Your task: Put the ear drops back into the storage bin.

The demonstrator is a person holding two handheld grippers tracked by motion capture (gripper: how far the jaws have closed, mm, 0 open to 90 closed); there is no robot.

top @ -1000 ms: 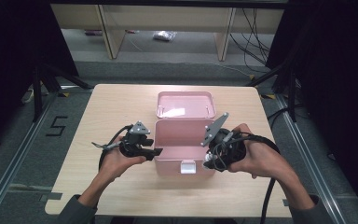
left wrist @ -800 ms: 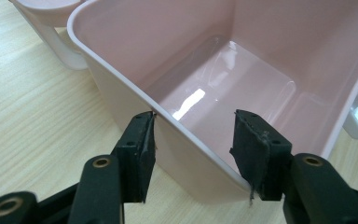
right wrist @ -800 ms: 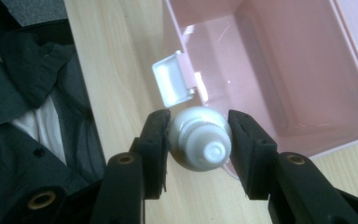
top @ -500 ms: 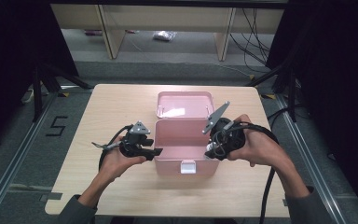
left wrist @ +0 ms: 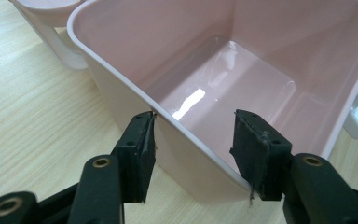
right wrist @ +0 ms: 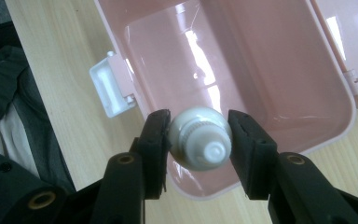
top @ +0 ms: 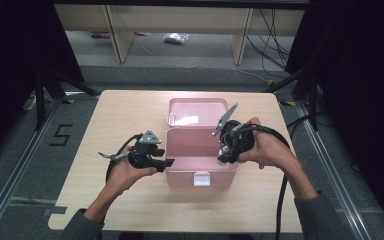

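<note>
A: Item one, pink box?
B: Lid back, on table; left gripper, jaws apart, straddles its wall to steady it.
A: Item two?
B: White tube, clamped in right gripper above the box, for lowering in.

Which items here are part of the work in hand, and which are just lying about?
In use: pink box, open, its lid back; white tube clamped in the right gripper; left gripper open astride the box wall.

Lying about: small packet on the floor beyond the table.
</note>
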